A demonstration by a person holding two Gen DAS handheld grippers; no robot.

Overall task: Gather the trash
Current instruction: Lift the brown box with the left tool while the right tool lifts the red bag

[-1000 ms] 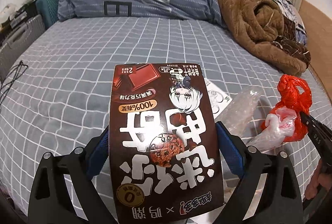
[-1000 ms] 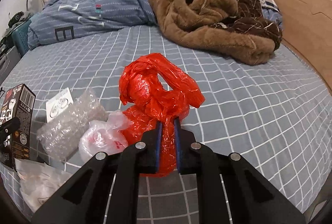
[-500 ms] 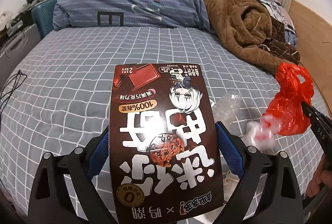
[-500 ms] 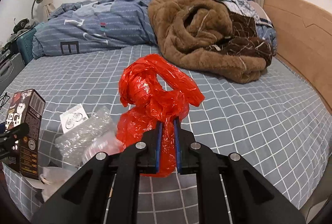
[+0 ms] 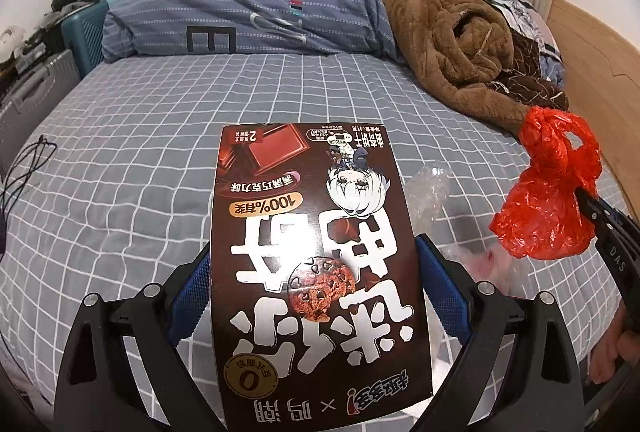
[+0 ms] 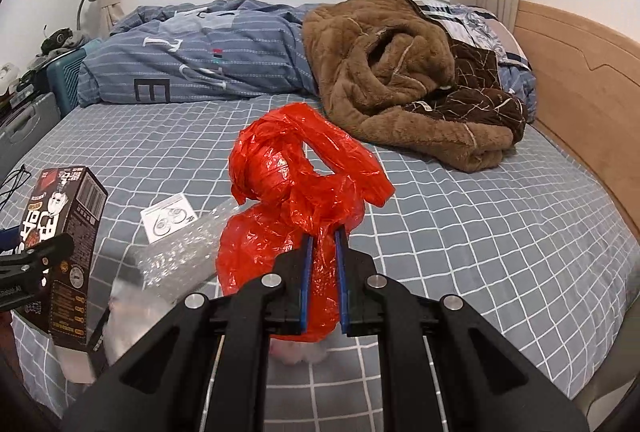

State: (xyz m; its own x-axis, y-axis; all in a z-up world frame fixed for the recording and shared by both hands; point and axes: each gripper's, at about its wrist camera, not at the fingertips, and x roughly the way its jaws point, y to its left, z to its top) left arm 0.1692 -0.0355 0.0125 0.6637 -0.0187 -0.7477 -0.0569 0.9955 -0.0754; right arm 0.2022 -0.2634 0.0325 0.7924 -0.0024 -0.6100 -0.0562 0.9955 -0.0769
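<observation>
Right wrist view: right gripper (image 6: pixel 322 256) pinches crinkly red plastic bag (image 6: pixel 296 192); left gripper (image 5: pixel 314 272) clamps glossy cardboard box (image 5: pixel 316 252).

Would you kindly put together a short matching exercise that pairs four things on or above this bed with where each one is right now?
Things:
1. cookie box
2. red plastic bag
3. bubble wrap
4. brown fleece blanket

Places:
A. heaped near the headboard
B. pinched in the right gripper
C. lying on the checked sheet
D. clamped in the left gripper

Pairs: 1-D, 2-B, 3-C, 4-A
</observation>
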